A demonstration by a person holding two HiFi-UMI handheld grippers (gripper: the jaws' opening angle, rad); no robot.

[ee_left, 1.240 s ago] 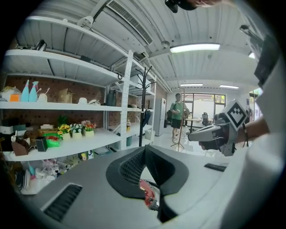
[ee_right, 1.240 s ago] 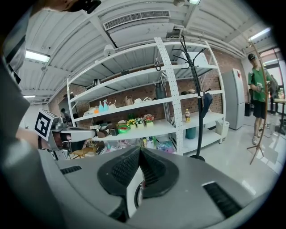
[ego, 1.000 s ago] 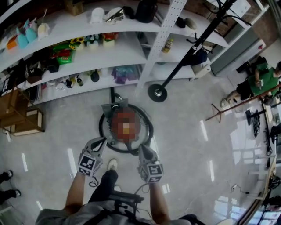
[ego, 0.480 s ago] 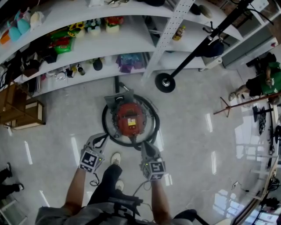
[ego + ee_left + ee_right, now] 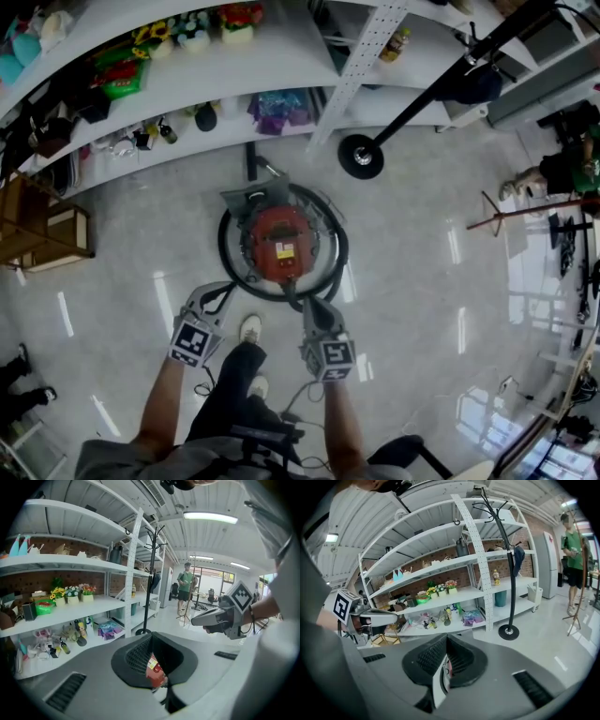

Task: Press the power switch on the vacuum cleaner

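A red canister vacuum cleaner (image 5: 281, 246) stands on the floor, its black hose (image 5: 225, 253) looped in a ring around it. A pale label shows on its top; I cannot make out the power switch. My left gripper (image 5: 219, 293) hovers at the hose ring's near left edge, shut and holding nothing. My right gripper (image 5: 307, 306) hangs just short of the vacuum's near side, also shut and empty. In the left gripper view a sliver of the red vacuum (image 5: 155, 670) shows past the closed jaws. The right gripper view shows only a thin strip of the vacuum (image 5: 446, 670).
Curved white shelves (image 5: 234, 70) of toys and bottles run behind the vacuum. A coat stand's round base (image 5: 360, 156) sits on the floor to its right. Wooden crates (image 5: 42, 239) stand at the left. The person's white shoe (image 5: 249, 328) is between the grippers. A bystander in green (image 5: 574, 171) stands far right.
The view has shifted forward, so the vacuum now lies closer to both grippers. Both grippers stay shut and side by side, and a foot has stepped ahead.
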